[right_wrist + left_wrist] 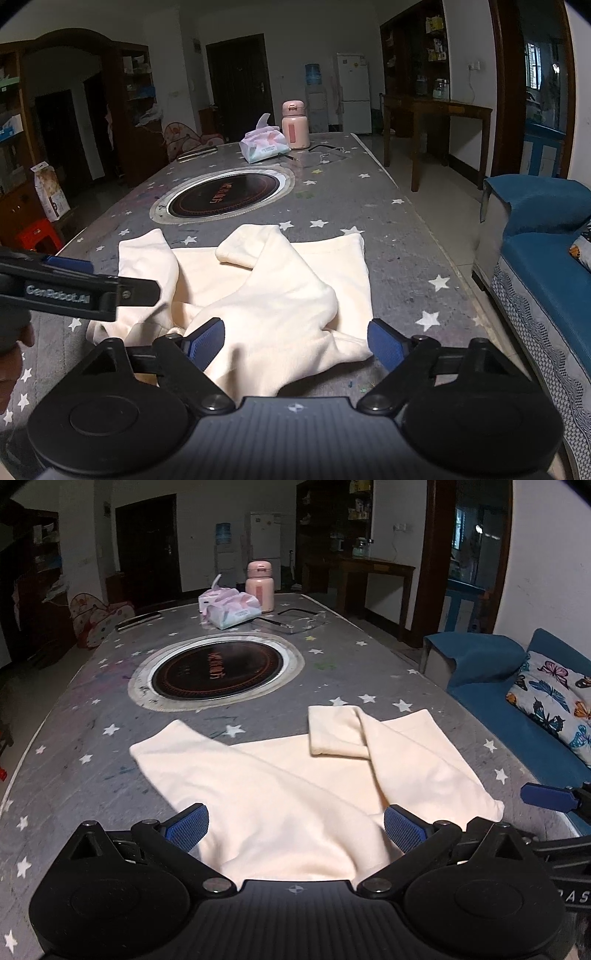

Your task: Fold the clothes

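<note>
1 cream garment (280,786), soft matte knit, lies flat on the surface (92,686) near the front edge; 2 sleeves folded inward across the body. Surface cover: grey w/ white star print; 1 round black glossy hob (218,670) inset in a metal ring. Behind it: 1 pink cylindrical flask (259,587), 1 soft tissue pack (231,609). Left hand-held gripper (295,830): jaws wide, ribbed blue pads over cloth, no grip. Right hand-held gripper (295,345): jaws wide, cloth between, not pressed.
</note>
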